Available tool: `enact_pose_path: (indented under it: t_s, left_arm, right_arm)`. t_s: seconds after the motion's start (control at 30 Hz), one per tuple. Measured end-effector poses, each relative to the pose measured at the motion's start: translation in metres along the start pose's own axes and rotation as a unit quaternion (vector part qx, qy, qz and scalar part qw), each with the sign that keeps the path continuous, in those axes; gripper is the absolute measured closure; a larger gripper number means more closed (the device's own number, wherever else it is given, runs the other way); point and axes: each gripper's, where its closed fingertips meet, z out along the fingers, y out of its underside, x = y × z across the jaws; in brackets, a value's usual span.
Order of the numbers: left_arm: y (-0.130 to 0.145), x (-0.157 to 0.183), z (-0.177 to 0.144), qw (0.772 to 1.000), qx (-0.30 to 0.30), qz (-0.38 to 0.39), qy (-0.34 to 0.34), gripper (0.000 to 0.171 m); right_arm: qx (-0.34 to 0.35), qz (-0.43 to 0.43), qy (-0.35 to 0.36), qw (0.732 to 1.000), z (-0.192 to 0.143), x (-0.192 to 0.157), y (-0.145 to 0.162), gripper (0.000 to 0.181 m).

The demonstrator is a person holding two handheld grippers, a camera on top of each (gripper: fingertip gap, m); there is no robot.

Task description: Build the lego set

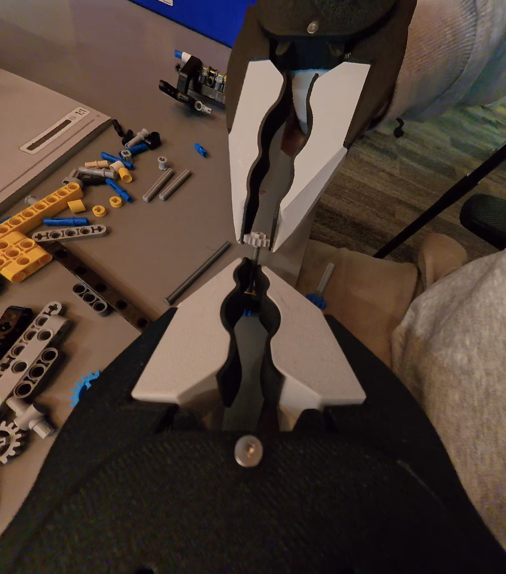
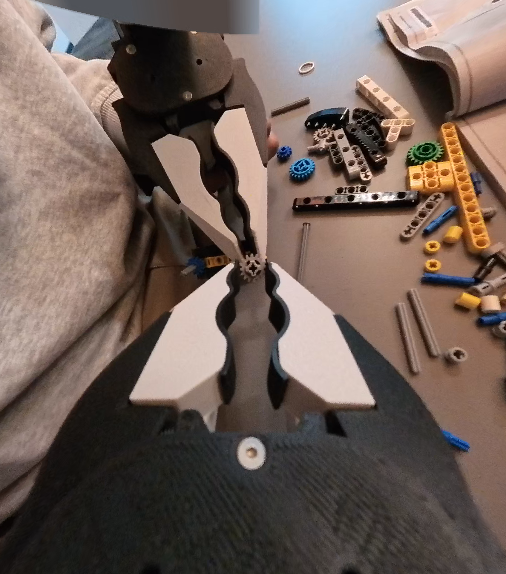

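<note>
Over the table edge, my right gripper had its fingers clamped on a small grey gear, while my left gripper pinched a little axle assembly.

Matt printed plastic and smooth Lego around your jaws

Your left gripper has matt white fingers on a rough, layered black body; the small grey gear pinched at the right gripper tips looks smooth plastic, beside fuzzy grey cloth.

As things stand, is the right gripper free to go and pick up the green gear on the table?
Probably not yet. The right gripper is shut on the small grey gear, meeting the left gripper. The green gear lies half tucked against the yellow beam.
</note>
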Motion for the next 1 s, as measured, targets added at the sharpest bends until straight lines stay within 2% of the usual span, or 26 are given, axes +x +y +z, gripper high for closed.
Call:
enact_pose_path:
  t_s: [0.53, 0.67, 0.77, 0.83, 1.0]
  left_arm:
    - [-0.0003, -0.0004, 0.0000, 1.000, 0.001, -0.002, -0.001, 0.170]
    - [-0.0012, -0.0011, -0.0001, 1.000, 0.004, -0.003, -0.003, 0.169]
    - [-0.0011, 0.0000, 0.0002, 1.000, 0.003, 0.004, -0.004, 0.169]
    - [-0.0010, 0.0005, 0.0002, 1.000, 0.003, 0.002, -0.001, 0.169]
    - [-0.0012, -0.0004, 0.0004, 1.000, 0.003, 0.000, -0.003, 0.169]
  right_arm:
    - [0.001, -0.002, 0.015, 1.000, 0.0007, 0.0006, -0.0002, 0.166]
    - [-0.024, -0.040, 0.034, 0.998, -0.0006, 0.0016, -0.0032, 0.166]
    - [-0.020, -0.028, 0.034, 0.999, -0.0016, 0.0005, -0.0024, 0.165]
    - [-0.034, -0.014, 0.031, 0.999, 0.0005, -0.0003, 0.0050, 0.153]
    - [-0.029, -0.014, 0.050, 0.998, -0.0026, 0.0019, 0.0039, 0.158]
